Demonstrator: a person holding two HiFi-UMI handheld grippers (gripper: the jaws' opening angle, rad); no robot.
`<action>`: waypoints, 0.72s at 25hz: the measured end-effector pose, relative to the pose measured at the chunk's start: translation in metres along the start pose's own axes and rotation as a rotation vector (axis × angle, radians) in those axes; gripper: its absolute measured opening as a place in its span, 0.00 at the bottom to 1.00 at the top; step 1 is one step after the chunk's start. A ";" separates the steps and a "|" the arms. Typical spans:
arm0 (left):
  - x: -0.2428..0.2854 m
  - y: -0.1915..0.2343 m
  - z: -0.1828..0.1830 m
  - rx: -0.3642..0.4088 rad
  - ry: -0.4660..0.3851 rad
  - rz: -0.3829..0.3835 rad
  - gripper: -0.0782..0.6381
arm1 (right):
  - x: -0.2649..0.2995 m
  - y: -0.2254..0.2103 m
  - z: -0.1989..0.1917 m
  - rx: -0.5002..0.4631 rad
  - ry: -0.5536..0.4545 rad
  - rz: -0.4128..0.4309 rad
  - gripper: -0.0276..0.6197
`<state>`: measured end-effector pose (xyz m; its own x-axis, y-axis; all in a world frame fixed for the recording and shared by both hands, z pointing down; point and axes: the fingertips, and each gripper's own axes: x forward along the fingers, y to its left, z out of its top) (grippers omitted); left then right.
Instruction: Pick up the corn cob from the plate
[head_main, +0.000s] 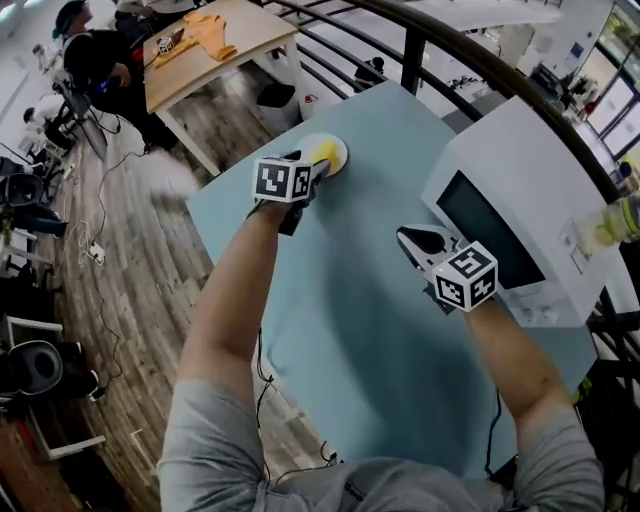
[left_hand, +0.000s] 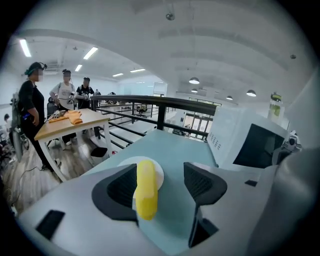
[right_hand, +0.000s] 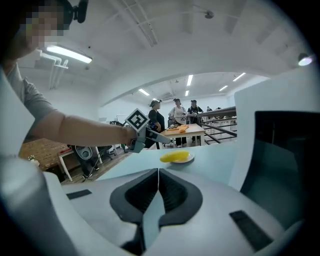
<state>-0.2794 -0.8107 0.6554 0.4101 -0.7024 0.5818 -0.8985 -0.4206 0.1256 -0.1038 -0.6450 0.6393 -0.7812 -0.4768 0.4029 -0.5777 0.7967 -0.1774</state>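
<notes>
Light blue tabletop (head_main: 340, 300), white microwave (head_main: 520, 200) along its right edge. Out by the far edge sits the white plate (head_main: 338, 147), and the yellow corn cob (head_main: 322, 155) lies on it. The left claw (left_hand: 162, 185) is right over it: the head view hides the gap, but the left gripper view shows the jaws wide apart, cob between them, nearer the left jaw. The right claw (right_hand: 158, 192), mid-tabletop, has its jaws pressed together on nothing.
</notes>
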 end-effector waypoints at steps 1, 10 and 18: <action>0.015 0.006 -0.003 0.002 0.021 0.000 0.52 | 0.013 -0.006 -0.001 -0.003 0.004 0.004 0.07; 0.107 0.052 -0.014 0.029 0.214 0.060 0.57 | 0.087 -0.042 -0.018 0.005 0.008 0.051 0.07; 0.141 0.051 -0.034 0.002 0.363 -0.019 0.60 | 0.112 -0.075 -0.026 0.026 -0.014 -0.006 0.07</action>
<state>-0.2732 -0.9120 0.7707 0.3444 -0.4453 0.8265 -0.8909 -0.4328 0.1380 -0.1425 -0.7484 0.7210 -0.7811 -0.4863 0.3917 -0.5878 0.7843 -0.1985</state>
